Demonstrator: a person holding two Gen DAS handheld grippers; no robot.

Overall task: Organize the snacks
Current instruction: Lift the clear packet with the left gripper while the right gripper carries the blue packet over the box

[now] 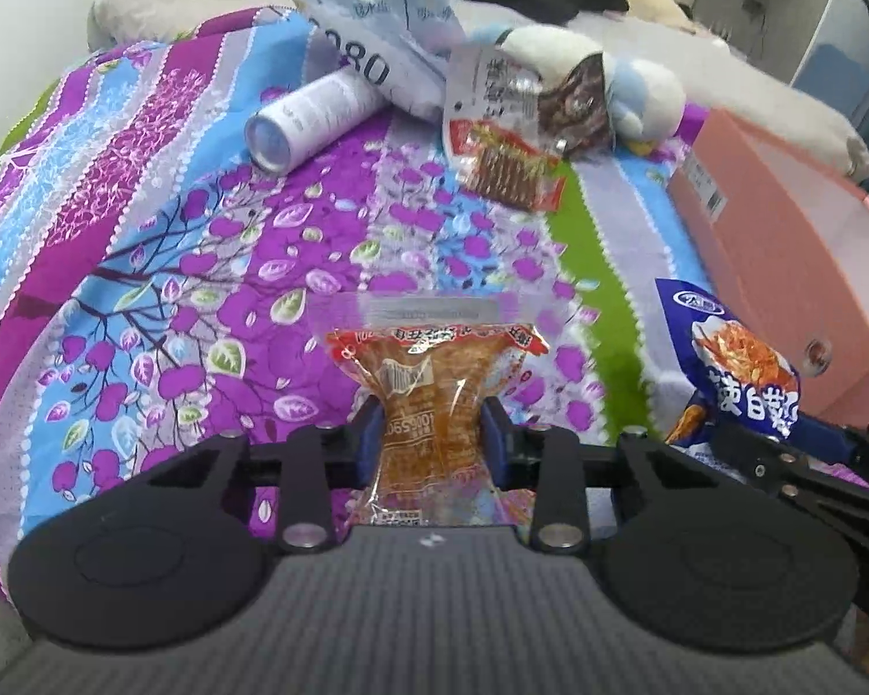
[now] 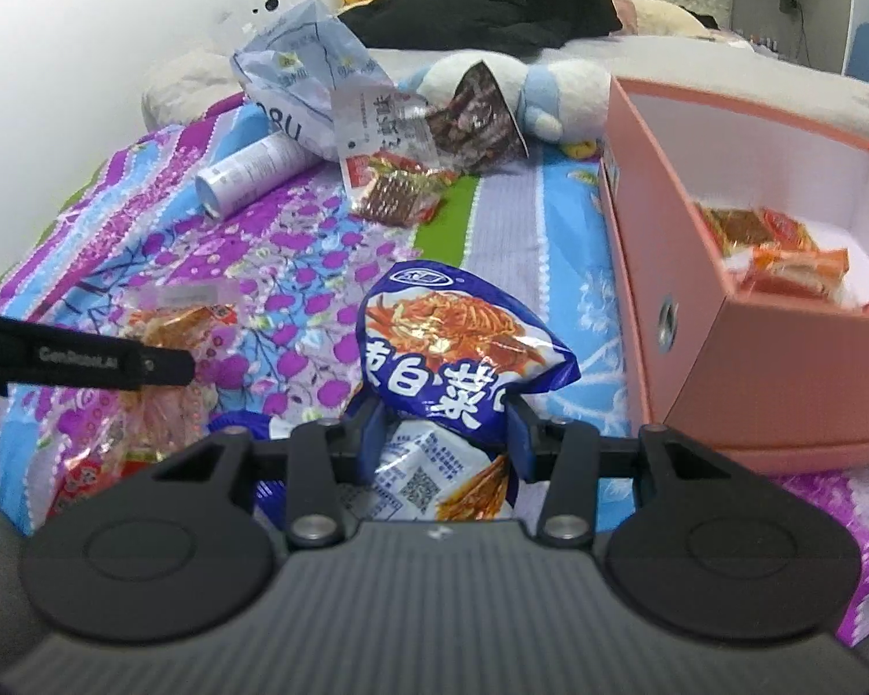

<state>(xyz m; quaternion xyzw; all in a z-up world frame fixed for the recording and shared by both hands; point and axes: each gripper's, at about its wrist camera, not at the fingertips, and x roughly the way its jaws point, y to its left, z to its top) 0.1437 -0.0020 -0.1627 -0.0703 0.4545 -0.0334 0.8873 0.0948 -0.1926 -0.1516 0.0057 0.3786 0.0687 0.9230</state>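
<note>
Left wrist view: orange snack packet [image 1: 431,405] was pinched in left gripper [image 1: 433,440] jaws; blue packet [image 2: 457,359] in right gripper [image 2: 446,434]. Pink box [image 2: 695,347] lay at two o'clock; both should be released inside it.

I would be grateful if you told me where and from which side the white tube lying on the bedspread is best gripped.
Probably across the middle of the white tube, from above, jaws straddling its round body. It lies on its side, cap end free, far end tucked against the pale bag, so the midsection is the clearest part.
</note>
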